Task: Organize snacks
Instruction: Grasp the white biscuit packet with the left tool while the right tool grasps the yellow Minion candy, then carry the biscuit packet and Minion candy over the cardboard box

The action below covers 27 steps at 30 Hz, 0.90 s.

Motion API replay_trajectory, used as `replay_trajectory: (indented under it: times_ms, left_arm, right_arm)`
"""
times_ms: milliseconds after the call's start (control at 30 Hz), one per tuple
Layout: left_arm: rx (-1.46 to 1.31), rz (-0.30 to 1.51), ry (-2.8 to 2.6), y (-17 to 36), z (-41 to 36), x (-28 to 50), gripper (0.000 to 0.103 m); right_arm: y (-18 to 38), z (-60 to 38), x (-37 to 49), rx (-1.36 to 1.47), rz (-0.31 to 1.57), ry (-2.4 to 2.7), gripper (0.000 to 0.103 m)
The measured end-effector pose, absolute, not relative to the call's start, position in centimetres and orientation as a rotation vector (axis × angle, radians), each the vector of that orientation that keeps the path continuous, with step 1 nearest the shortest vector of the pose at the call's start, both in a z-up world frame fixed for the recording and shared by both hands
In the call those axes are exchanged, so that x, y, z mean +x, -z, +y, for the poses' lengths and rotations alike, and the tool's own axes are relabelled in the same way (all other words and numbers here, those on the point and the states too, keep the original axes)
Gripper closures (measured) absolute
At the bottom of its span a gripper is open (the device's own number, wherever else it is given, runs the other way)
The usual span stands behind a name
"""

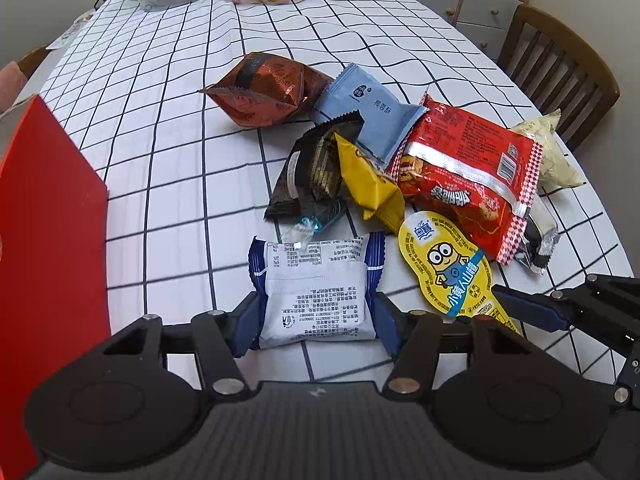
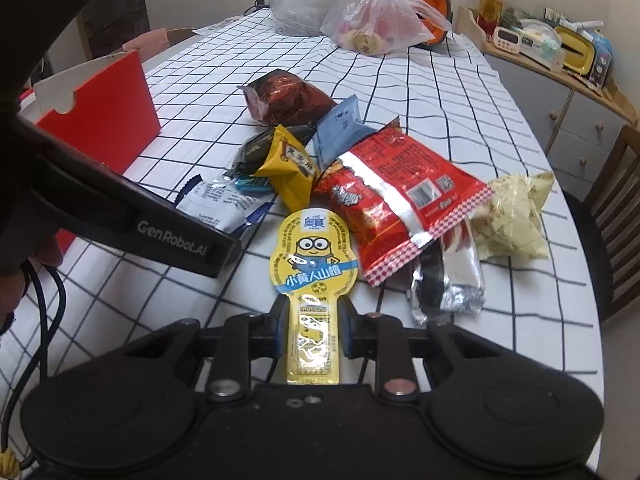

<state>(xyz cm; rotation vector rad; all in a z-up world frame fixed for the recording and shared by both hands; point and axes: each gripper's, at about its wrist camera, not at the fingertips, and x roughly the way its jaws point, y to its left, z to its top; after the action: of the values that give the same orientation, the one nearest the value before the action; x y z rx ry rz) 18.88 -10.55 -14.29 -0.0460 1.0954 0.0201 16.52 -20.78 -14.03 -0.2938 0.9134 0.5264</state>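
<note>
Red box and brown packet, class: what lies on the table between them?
Nothing: in the right wrist view only bare checked cloth separates the red box from the brown packet.

We're in a home dining room: a table (image 2: 460,92) under a white grid-checked cloth, wooden slat-back chairs (image 1: 560,76) drawn up beside it, and a grey-drawered sideboard (image 2: 560,108) cluttered with a clock, a bottle and household odds and ends.

A checked cloth (image 2: 460,92) covers the worktop. At its far end lie a clear plastic bag (image 2: 380,20) and a greyish bag (image 2: 296,4). Right of the worktop stand a wooden chair (image 1: 560,76) and a cluttered grey cabinet (image 2: 576,120).
</note>
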Motion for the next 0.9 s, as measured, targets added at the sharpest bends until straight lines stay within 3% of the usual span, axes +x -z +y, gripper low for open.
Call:
replay_trajectory:
  times_ms: [367, 900]
  left_arm:
    - [-0.11, 1.075, -0.019, 12.5, -9.0, 15.8, 0.045]
    - [-0.148, 0.968, 0.009, 5.0, -6.3, 11.5, 0.045]
  right_arm:
    - [12.0, -21.4, 14.4, -0.212, 0.912, -0.483, 0.08]
    - [4.2, -19.0, 11.0, -0.191, 0.783, -0.505, 0.08]
